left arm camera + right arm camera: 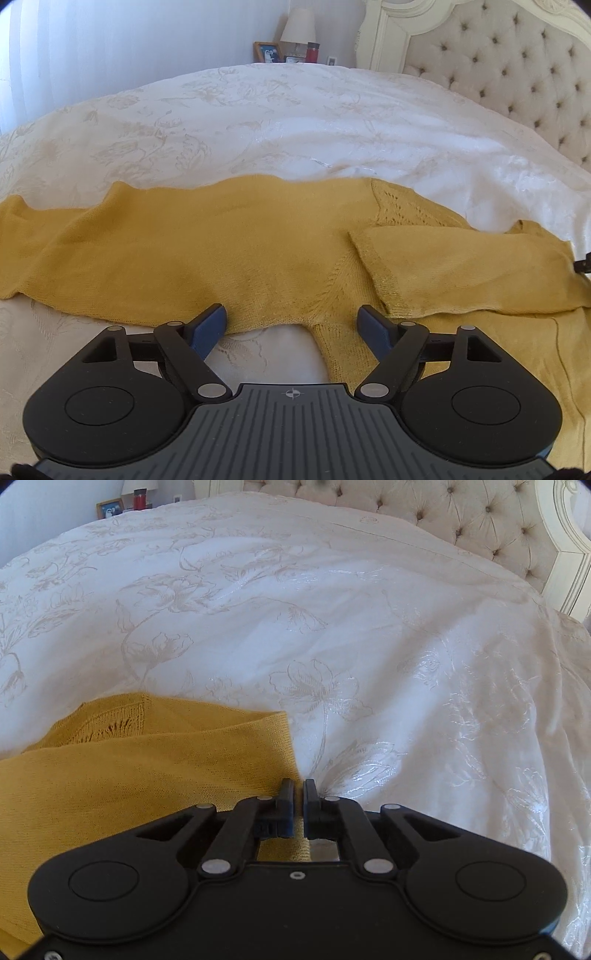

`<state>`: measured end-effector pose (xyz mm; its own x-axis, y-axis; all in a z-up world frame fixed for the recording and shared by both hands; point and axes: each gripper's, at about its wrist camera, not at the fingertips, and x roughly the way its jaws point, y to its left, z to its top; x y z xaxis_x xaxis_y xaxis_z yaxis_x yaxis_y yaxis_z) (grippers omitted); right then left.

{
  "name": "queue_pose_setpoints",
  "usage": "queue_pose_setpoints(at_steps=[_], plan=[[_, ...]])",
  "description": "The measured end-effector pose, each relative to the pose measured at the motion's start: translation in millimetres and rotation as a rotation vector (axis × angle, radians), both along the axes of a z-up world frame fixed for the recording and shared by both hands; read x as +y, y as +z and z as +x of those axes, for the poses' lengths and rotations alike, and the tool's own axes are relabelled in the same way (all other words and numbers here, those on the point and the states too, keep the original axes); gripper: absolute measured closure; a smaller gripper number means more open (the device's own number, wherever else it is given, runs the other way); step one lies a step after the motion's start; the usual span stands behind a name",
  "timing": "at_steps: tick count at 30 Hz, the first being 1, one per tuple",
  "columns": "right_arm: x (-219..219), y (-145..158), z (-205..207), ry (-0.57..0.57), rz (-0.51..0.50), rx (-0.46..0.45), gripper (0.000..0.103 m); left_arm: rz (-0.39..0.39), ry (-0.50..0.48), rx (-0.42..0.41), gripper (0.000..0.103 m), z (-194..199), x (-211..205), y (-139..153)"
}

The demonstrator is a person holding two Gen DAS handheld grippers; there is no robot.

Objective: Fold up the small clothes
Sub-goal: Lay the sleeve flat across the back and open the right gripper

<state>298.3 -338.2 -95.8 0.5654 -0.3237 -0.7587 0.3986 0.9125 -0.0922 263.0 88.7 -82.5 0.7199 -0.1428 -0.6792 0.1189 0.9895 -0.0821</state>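
R gripper [298,794]: jaws nearly together, pinching the edge of the yellow knit sweater [129,775] at its right-hand corner; a strip of yellow knit shows in the narrow gap between the pads. L gripper [291,321]: jaws spread wide, nothing clamped. Its blue fingers [212,325] sit at the near hem of the sweater [221,251], left pad at the hem edge, right pad over knit; can't tell if they actually touch the fabric.

Sweater lies spread flat across the white floral bedspread [295,122], long side running L to R, one sleeve [461,266] folded in over the body on the right. Lacy openwork knit near the shoulder.

Beyond: tufted cream headboard [517,74] at far right. Far corner has a lamp [299,27], framed photo [266,51], red cup [313,52]. No containers in view.
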Motion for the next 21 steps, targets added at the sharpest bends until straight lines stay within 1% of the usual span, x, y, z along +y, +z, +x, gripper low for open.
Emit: queue_pose_setpoints(at_steps=[2,3,4,6,8,10,12,13,14,16,18,20,21], plan=[[-3.7,10.2,-8.3,-0.010,0.048,-0.057,0.079,-0.001,-0.002,-0.001,0.026,-0.9,0.4,0.9],[-5.4,15.7,-14.9,-0.013,0.082,-0.086,0.067,-0.006,-0.003,-0.001,0.026,-1.0,0.3,1.5],[-6.4,19.2,-21.5,-0.010,0.112,-0.105,0.058,-0.010,-0.005,0.001,0.026,-1.1,0.2,1.9],[-7.2,21.2,-35.9,0.013,0.162,-0.112,0.055,-0.013,-0.011,0.005,0.026,-1.5,-0.1,1.8],[-7.8,15.2,-48.9,0.017,0.177,-0.070,0.055,-0.006,-0.014,0.008,0.026,-2.1,-1.3,0.6],[-9.7,3.5,-63.1,0.009,0.155,-0.017,0.054,-0.002,-0.014,0.011,0.026,-2.4,-1.8,-0.8],[-13.2,1.1,-77.3,0.011,0.131,-0.035,0.050,-0.001,-0.010,0.011,0.026,-3.2,-1.6,-2.0],[-14.5,3.7,-84.6,-0.001,0.133,-0.046,0.050,0.000,-0.009,0.010,0.026,-3.9,-1.3,-2.3],[-14.4,7.4,-89.6,-0.011,0.139,-0.060,0.049,-0.001,-0.008,0.008,0.026,-4.7,-0.9,-2.6],[-5.6,21.3,-102.9,-0.010,0.136,-0.104,0.046,-0.003,-0.012,-0.007,0.025,-7.0,-0.4,-4.3],[12.9,33.9,-117.5,0.049,0.117,-0.134,0.045,0.002,-0.029,-0.029,0.023,-10.2,-0.5,-7.8],[35.1,42.9,-132.2,0.109,0.091,-0.160,0.039,0.008,-0.057,-0.052,0.019,-14.3,-0.6,-11.4],[47.3,46.0,-141.9,0.147,0.096,-0.177,0.031,0.006,-0.074,-0.057,0.015,-16.2,-0.2,-12.6]])
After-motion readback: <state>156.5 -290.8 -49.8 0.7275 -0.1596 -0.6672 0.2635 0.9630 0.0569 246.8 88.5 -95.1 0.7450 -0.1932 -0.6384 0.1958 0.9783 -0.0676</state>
